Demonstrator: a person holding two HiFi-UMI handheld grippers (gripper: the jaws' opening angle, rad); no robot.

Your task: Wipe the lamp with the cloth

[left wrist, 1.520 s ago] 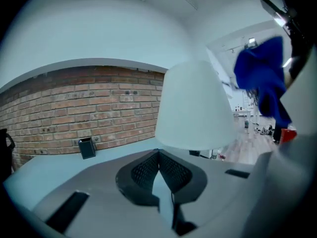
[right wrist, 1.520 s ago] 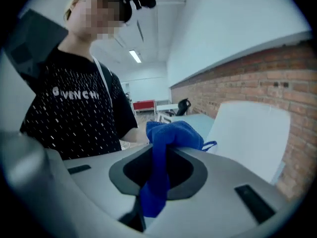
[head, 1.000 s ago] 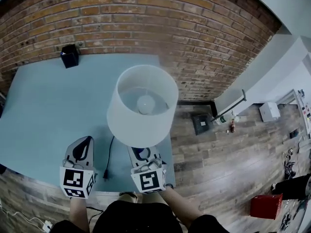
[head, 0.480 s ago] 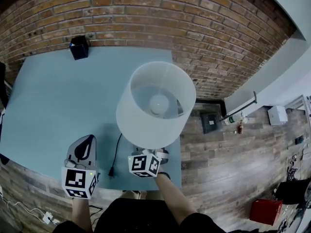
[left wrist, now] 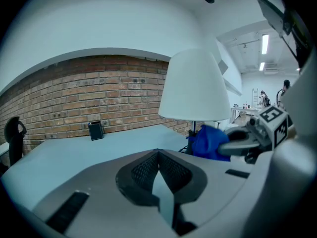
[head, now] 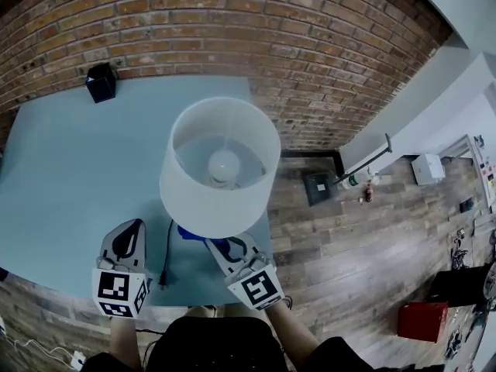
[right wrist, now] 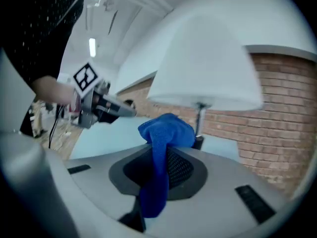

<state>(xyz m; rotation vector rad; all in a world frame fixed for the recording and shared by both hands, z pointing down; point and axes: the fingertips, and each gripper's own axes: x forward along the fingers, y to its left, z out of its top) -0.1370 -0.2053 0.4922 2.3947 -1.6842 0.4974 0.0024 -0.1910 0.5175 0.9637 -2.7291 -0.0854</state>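
Note:
The lamp's white drum shade (head: 221, 165) stands on the pale blue table (head: 70, 169) near its right edge, bulb visible inside. My right gripper (head: 215, 243) sits just below the shade's front rim, shut on a blue cloth (head: 190, 232) that pokes out under the shade. In the right gripper view the cloth (right wrist: 164, 133) hangs bunched between the jaws, close to the lamp's stem (right wrist: 199, 120) and below the shade (right wrist: 205, 68). My left gripper (head: 132, 227) rests low at the table's front, to the left of the lamp, shut and empty; its jaws meet in the left gripper view (left wrist: 158, 152).
A black power cord (head: 165, 254) runs from under the shade to the table's front edge between the grippers. A small black box (head: 101, 82) stands at the far left by the brick wall (head: 232, 22). The table's right edge drops to wooden floor (head: 349, 270).
My right gripper has drawn back from under the shade toward the front right, and the blue cloth now shows below the rim. The left gripper has barely moved.

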